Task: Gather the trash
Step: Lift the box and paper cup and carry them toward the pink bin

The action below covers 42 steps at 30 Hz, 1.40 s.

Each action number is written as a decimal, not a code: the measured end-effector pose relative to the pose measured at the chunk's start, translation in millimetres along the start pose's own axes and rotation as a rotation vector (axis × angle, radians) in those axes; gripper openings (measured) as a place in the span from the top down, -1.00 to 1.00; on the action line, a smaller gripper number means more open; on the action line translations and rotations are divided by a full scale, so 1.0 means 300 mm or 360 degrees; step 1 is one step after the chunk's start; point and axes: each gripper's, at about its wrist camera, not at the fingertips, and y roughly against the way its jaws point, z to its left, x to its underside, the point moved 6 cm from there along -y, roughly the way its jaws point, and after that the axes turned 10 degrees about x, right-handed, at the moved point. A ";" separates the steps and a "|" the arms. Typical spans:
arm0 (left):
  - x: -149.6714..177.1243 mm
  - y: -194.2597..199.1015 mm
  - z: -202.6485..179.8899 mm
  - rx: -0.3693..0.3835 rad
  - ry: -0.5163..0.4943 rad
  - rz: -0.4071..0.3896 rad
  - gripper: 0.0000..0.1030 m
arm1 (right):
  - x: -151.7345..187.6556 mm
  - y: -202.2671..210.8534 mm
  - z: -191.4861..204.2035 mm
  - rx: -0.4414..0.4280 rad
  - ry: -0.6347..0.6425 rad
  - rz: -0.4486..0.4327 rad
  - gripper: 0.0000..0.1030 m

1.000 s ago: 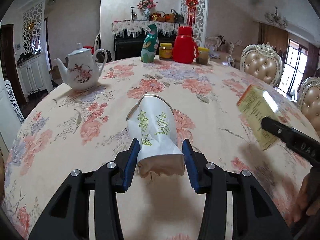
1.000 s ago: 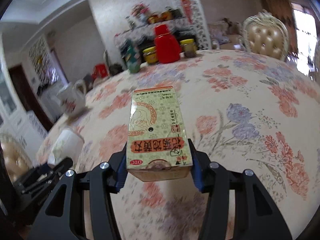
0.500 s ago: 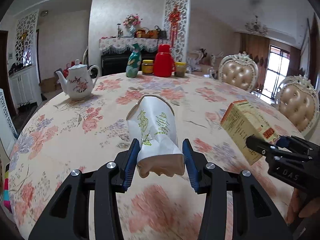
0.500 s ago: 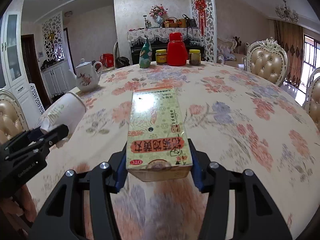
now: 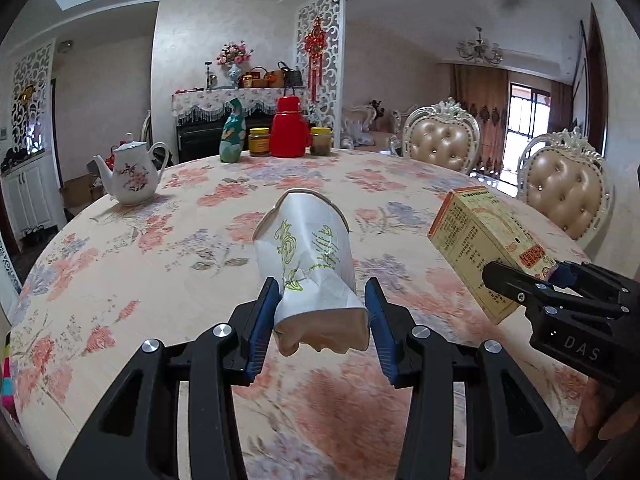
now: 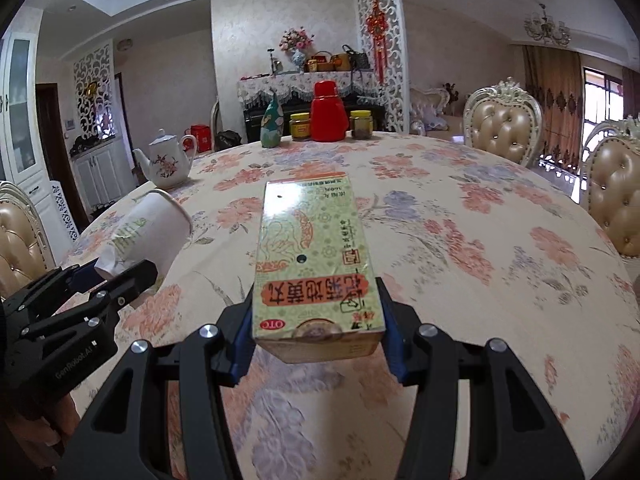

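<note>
A round table (image 5: 168,264) covered in a floral cloth fills both views; near its far left edge stands a white teapot (image 5: 130,174) with pink flowers; along the far edge, from left to right, stand a teal figurine bottle (image 5: 232,132), a yellow-lidded jar (image 5: 259,142), a red thermos (image 5: 289,128) and a second jar (image 5: 321,141); the left gripper (image 5: 320,312) is clamped on the crushed base of a white paper cup (image 5: 308,256) printed in green, its mouth pointing away toward the far edge, held above the near part of the table; to its right the right gripper (image 6: 316,332) is closed on the near end of a yellow-green medicine box (image 6: 316,260) with red Chinese lettering, held lengthwise above the table's near right part; two cream tufted chairs (image 5: 440,140) stand beyond the right edge.
</note>
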 end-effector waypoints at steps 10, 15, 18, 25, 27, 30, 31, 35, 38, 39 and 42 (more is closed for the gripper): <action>0.007 0.017 -0.136 0.0116 -0.0063 -0.0001 0.17 | 0.053 0.111 -0.137 0.0070 -0.0068 -0.0031 0.01; 0.013 0.010 -0.231 0.0197 -0.0115 0.0006 0.17 | 0.074 0.154 -0.221 0.0129 -0.0107 -0.0047 0.01; 0.014 0.001 -0.291 0.0254 -0.0146 0.0013 0.17 | 0.085 0.175 -0.272 0.0162 -0.0137 -0.0052 0.01; 0.017 -0.025 -0.440 0.0384 -0.0216 0.0023 0.17 | 0.111 0.224 -0.397 0.0246 -0.0196 -0.0063 0.01; 0.019 -0.030 -0.480 0.0413 -0.0242 0.0028 0.17 | 0.120 0.241 -0.437 0.0270 -0.0219 -0.0070 0.01; 0.014 -0.039 -0.545 0.0467 -0.0275 0.0034 0.17 | 0.139 0.273 -0.505 0.0323 -0.0247 -0.0074 0.01; 0.012 -0.040 -0.562 0.0481 -0.0284 0.0033 0.17 | 0.143 0.282 -0.524 0.0337 -0.0258 -0.0076 0.01; 0.011 -0.057 -0.659 0.0565 -0.0329 0.0045 0.17 | 0.166 0.329 -0.605 0.0414 -0.0294 -0.0089 0.01; 0.017 -0.067 -0.742 0.0636 -0.0378 0.0053 0.17 | 0.190 0.381 -0.674 0.0476 -0.0337 -0.0106 0.01; 0.020 -0.068 -0.774 0.0667 -0.0398 0.0055 0.17 | 0.201 0.406 -0.706 0.0507 -0.0356 -0.0113 0.01; 0.026 -0.075 -0.852 0.0741 -0.0443 0.0059 0.17 | 0.224 0.451 -0.767 0.0562 -0.0399 -0.0124 0.01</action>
